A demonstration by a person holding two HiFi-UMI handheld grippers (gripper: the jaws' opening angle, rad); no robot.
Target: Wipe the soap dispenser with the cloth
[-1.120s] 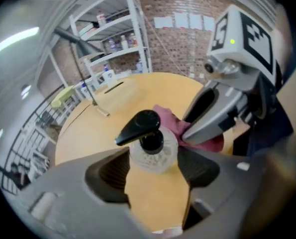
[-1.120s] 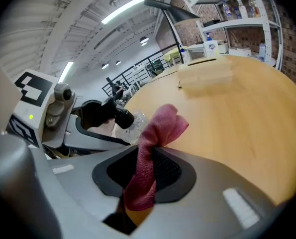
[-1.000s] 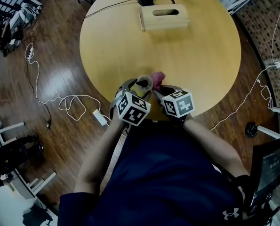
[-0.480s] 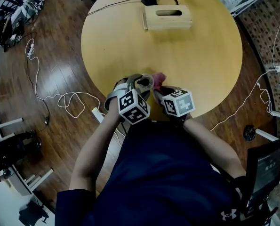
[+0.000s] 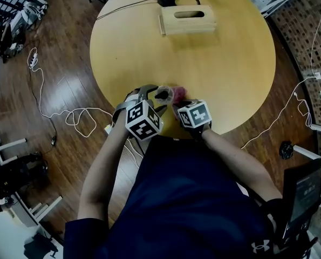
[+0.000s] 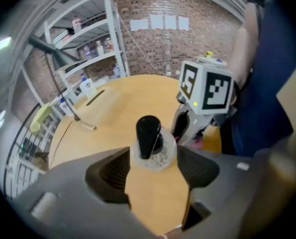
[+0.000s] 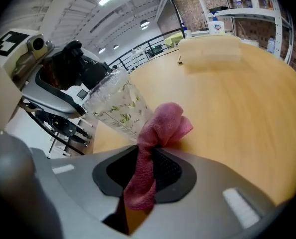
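The left hand-held gripper [image 6: 152,158] is clamping wide on the dispenser [image 7: 119,108], holding it tilted, with its long axis leaning up and away to the left of the right hand-held gripper [image 7: 145,156], which is pinching the cloth [image 7: 163,123]. The cloth's bunched end is touching the dispenser's lower side just ahead-left of those jaws, so the wipe is likely calling for a stroke up that axis

- Left gripper [image 6: 153,156] rolled in place; its marker cube [image 5: 144,119] shows at a new tilt.
- Right gripper [image 7: 147,169] came down and closer to the left one; cloth [image 7: 163,124] sits lower beside soap dispenser [image 7: 119,108].
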